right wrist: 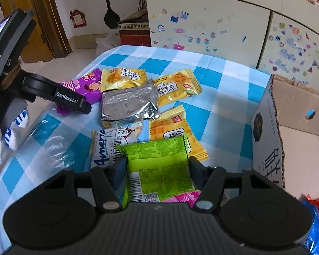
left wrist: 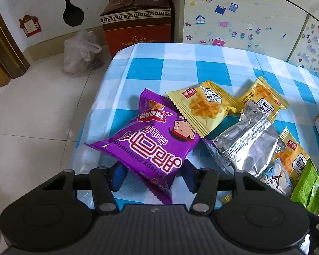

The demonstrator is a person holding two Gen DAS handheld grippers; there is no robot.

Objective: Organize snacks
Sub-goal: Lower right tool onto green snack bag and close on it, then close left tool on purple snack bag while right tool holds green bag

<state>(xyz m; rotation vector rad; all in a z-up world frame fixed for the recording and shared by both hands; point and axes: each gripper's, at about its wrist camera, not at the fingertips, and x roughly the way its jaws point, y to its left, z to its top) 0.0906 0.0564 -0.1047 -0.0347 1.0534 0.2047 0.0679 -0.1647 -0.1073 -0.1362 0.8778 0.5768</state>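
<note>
My left gripper point(left wrist: 152, 175) is shut on a purple snack bag point(left wrist: 153, 140) at the table's left edge; the bag also shows in the right wrist view point(right wrist: 83, 87). My right gripper point(right wrist: 155, 170) is shut on a green snack bag point(right wrist: 157, 165), held over the pile. On the blue checked tablecloth point(left wrist: 180, 63) lie yellow waffle packs point(left wrist: 204, 106) point(right wrist: 176, 86), a silver foil bag point(left wrist: 246, 146) point(right wrist: 127, 104) and a white-blue bag point(right wrist: 114, 142). An open cardboard box point(right wrist: 297, 131) stands at the right.
A sticker-covered white cabinet point(left wrist: 234, 12) stands behind the table. A brown carton point(left wrist: 138, 25) and a plastic bag point(left wrist: 80, 53) sit on the tiled floor at the left. A red-blue packet point(right wrist: 316, 223) lies at the near right.
</note>
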